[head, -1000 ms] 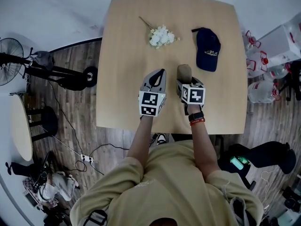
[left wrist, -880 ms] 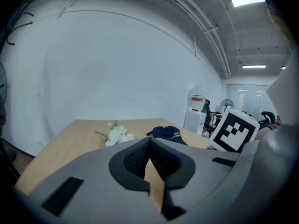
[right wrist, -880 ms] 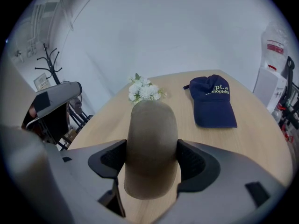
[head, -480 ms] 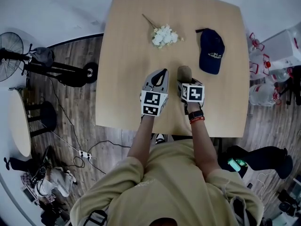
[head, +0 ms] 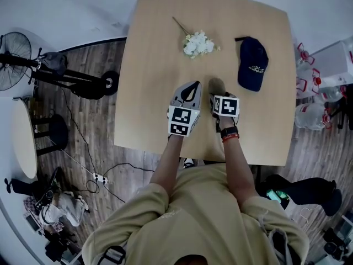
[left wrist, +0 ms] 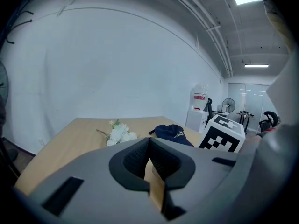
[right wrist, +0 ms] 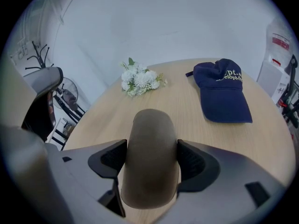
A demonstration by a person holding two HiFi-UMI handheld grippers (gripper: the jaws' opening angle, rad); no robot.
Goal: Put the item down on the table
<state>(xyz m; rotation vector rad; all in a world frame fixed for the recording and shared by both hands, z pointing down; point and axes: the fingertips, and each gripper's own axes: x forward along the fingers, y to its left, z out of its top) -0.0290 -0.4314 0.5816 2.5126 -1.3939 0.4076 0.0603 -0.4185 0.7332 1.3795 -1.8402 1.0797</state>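
At frame centre, my right gripper [right wrist: 152, 161] clamped the item [right wrist: 150, 134]; best was to lower it level onto the table [right wrist: 177, 97], then open. My left gripper [left wrist: 150, 164] was closed, empty.

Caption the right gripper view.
Right gripper clamped on a rounded brown object, with white flower bunch and navy cap on tan table.

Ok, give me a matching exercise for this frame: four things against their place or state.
Things:
1 flower bunch
2 navy cap
3 brown rounded item
4 left tool

Place or state:
A jaws together, nothing between them
B between the jaws of the right tool
C lying on the table, far right
D lying on the table, far middle

Pairs: 1-D, 2-C, 3-B, 4-A
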